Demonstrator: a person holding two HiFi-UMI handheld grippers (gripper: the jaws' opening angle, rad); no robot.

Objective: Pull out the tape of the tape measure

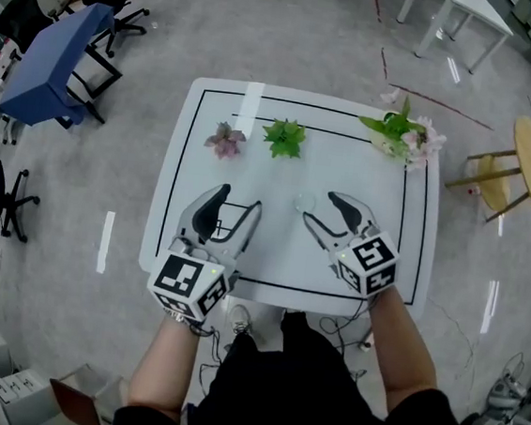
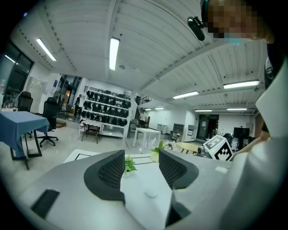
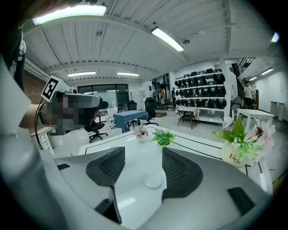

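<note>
Fingers (image 2: 110,168) of your left gripper (image 1: 240,198) standing apart, gripping nothing; right gripper (image 1: 318,206) fingers (image 3: 180,173) likewise released, hovering just behind small round tape measure (image 3: 153,181) lying on white surface (image 1: 251,172).

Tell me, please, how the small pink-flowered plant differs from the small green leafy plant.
The small pink-flowered plant carries dusty pink blooms; the small green leafy plant has only bright green, spiky leaves. In the head view the pink one stands left of the green one. Both stand upright at the white table's far side.
</note>
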